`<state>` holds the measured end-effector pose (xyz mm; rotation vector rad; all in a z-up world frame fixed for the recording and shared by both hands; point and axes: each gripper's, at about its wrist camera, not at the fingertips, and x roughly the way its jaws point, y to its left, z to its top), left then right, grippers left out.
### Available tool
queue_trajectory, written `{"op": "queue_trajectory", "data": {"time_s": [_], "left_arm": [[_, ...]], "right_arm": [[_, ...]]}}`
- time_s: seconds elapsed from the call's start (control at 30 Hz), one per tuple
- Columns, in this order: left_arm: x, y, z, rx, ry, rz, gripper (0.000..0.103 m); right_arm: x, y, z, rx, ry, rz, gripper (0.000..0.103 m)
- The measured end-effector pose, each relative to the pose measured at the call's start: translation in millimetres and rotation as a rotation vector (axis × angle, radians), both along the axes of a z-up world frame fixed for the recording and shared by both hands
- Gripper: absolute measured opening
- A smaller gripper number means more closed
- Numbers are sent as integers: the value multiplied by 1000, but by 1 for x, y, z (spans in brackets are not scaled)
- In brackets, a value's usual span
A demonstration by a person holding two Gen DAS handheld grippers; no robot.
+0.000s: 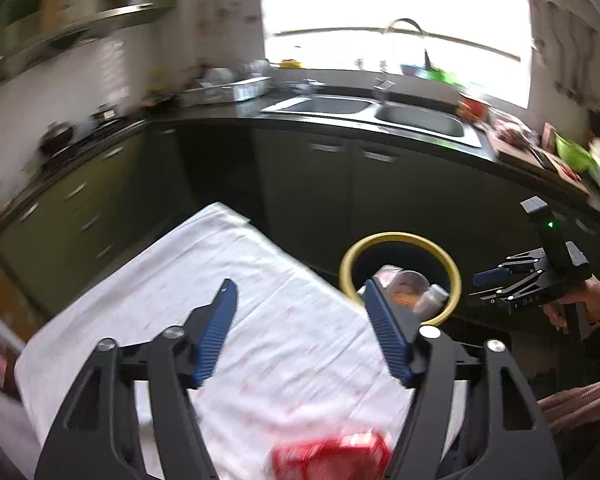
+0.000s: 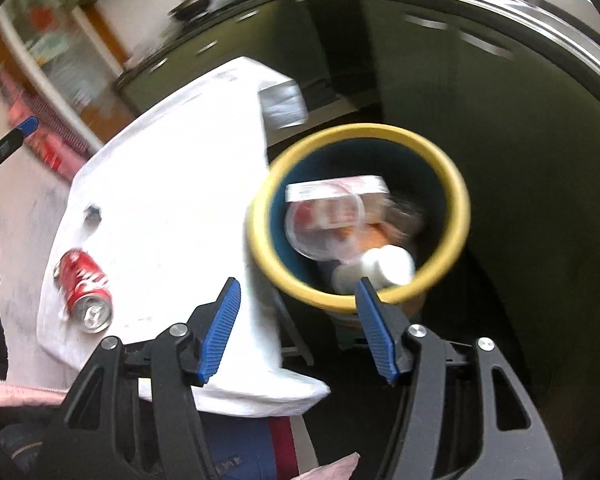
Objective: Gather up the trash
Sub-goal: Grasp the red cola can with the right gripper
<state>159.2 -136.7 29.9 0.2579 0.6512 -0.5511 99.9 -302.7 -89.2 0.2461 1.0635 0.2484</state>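
Note:
A round bin with a yellow rim [image 1: 400, 238] [image 2: 460, 200] stands on the floor beside a table under a white cloth [image 1: 220, 280] [image 2: 172, 200]. Inside lie a clear plastic cup [image 2: 324, 224], a white bottle [image 2: 384, 268] and a flat white packet [image 2: 336, 188]. A red cola can [image 2: 83, 284] [image 1: 332, 458] lies on its side on the cloth near the table's edge. My left gripper [image 1: 300, 288] hovers open over the cloth, above the can, with nothing between its fingers. My right gripper [image 2: 296, 286] [image 1: 480, 290] is open and empty over the gap between table edge and bin.
A dark counter with a double sink [image 1: 364, 112] and green cabinets [image 1: 308, 184] runs behind the bin. A small dark item [image 2: 93, 213] lies on the cloth beyond the can. A person's hand [image 1: 580, 304] holds the right gripper. A grey sheet [image 2: 282, 104] hangs at the table's far corner.

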Motion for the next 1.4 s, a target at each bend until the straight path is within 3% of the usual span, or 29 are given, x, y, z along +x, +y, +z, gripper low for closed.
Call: {"op": "queue_trajectory", "data": {"time_s": [0.1,0.23,0.37,0.6,0.77,1.1,1.2,1.3,1.4], "left_arm": [[-19,42,1,-45,1,91,86],[-51,100,-4,-67,-24,233,97],[-79,137,-18,-54,-25,338,98],[-116,183,-50,-75,11,471,98],[-129,201,-67,-96,30,526,98],[-131,218,-77,-130,49,557,98],[-130,218,-77,-127,54,552,98],[-128,217,-79,-124,59,551,98],[-128,216,-79,-126,59,550,98]], "right_arm": [[9,37,6,-25,2,117,62],[17,98,19,-48,-4,309,68],[19,167,36,-111,-42,525,82],[5,258,34,-282,-80,793,90],[8,290,9,-414,-41,854,90],[11,299,-26,-468,39,869,89],[12,299,-32,-468,59,872,83],[13,297,-34,-448,75,864,70],[15,293,-34,-431,75,850,69]]}}
